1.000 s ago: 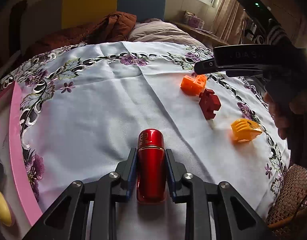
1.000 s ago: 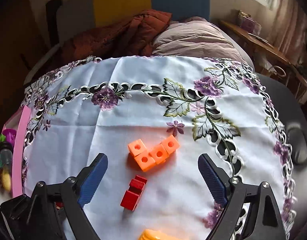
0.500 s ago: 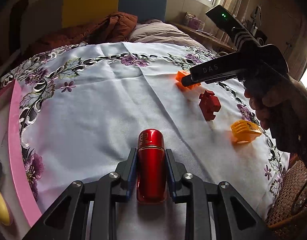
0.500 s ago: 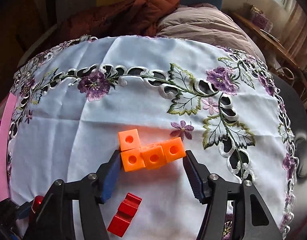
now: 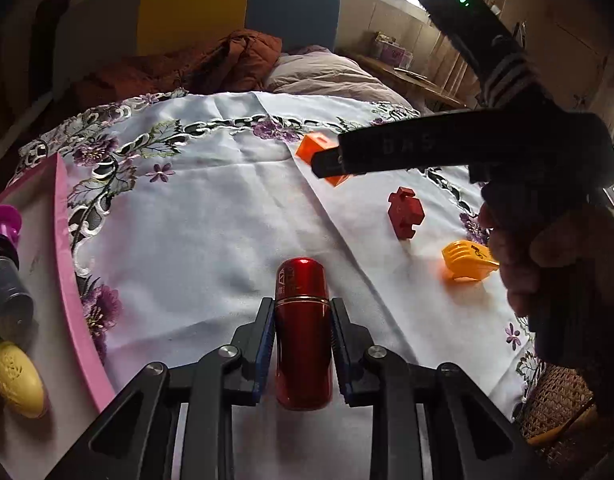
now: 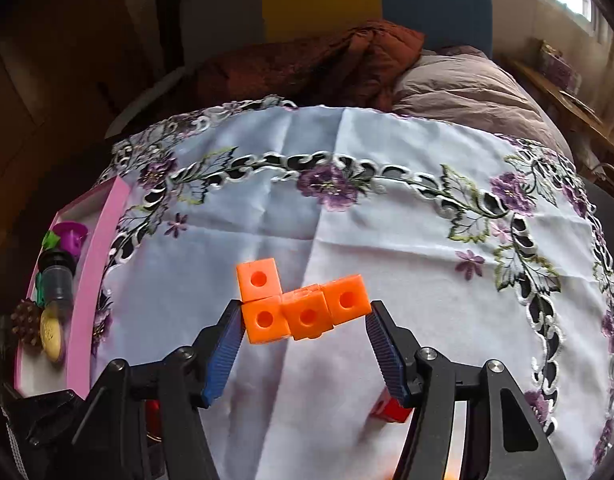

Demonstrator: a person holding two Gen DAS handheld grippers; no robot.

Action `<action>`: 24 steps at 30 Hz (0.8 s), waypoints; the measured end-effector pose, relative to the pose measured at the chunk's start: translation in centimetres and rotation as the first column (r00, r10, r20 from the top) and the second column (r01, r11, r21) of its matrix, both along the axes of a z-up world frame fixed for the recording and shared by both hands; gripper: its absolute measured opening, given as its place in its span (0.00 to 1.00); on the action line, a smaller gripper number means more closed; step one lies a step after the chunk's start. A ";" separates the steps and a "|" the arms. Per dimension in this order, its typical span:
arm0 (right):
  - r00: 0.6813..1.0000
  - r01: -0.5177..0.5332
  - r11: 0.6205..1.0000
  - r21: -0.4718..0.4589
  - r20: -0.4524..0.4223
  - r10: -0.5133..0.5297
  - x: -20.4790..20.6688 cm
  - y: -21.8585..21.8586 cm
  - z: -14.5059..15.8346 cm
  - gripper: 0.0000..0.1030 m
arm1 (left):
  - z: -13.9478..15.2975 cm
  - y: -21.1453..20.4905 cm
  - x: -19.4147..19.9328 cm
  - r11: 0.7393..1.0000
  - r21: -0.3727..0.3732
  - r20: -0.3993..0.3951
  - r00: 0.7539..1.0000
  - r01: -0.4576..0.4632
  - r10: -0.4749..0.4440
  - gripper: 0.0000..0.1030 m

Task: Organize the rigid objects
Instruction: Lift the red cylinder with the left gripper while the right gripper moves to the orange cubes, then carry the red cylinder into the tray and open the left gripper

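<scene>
My left tool (image 5: 303, 344) pinches the red canister (image 5: 303, 332) just over the table (image 5: 211, 240); my right tool (image 6: 305, 338) pinches the orange block piece (image 6: 303, 308). The pink tray (image 5: 69, 280) holds several items; the red block (image 5: 405, 214) and yellow clip (image 5: 467, 266) remain out.

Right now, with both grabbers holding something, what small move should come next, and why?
Probably carry both pieces left to the pink tray. The left gripper already clamps the red canister, the right gripper's jaws pinch the orange block piece at both ends, and the tray holds other sorted items.
</scene>
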State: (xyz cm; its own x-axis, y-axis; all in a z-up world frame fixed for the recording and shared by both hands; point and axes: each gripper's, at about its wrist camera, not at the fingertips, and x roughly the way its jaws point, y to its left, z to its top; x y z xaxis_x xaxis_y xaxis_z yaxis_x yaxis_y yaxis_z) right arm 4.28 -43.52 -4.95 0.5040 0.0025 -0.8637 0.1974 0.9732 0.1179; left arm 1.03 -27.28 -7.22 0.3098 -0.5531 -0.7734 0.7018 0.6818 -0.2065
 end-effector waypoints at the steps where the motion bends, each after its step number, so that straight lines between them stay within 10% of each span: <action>1: 1.000 -0.016 1.000 -0.004 0.000 0.016 0.0 0.7 0.0 0.61 | 0.5 0.5 -0.2 1.000 -0.008 0.005 1.000 -0.006 0.006 0.25; 24: 0.993 -0.099 0.994 -0.048 -0.065 0.096 -1.1 4.0 -3.8 0.60 | 4.7 7.2 -2.3 0.993 -0.022 0.062 0.991 -0.120 0.121 0.25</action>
State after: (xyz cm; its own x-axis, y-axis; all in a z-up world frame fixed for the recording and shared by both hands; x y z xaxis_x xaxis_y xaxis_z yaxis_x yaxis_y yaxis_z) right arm 3.22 -39.54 -8.75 0.4487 0.0037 -0.8937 0.1068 0.9926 0.0577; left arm -1.29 -20.03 -2.51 0.4227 -0.5229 -0.7402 0.6269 0.7585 -0.1778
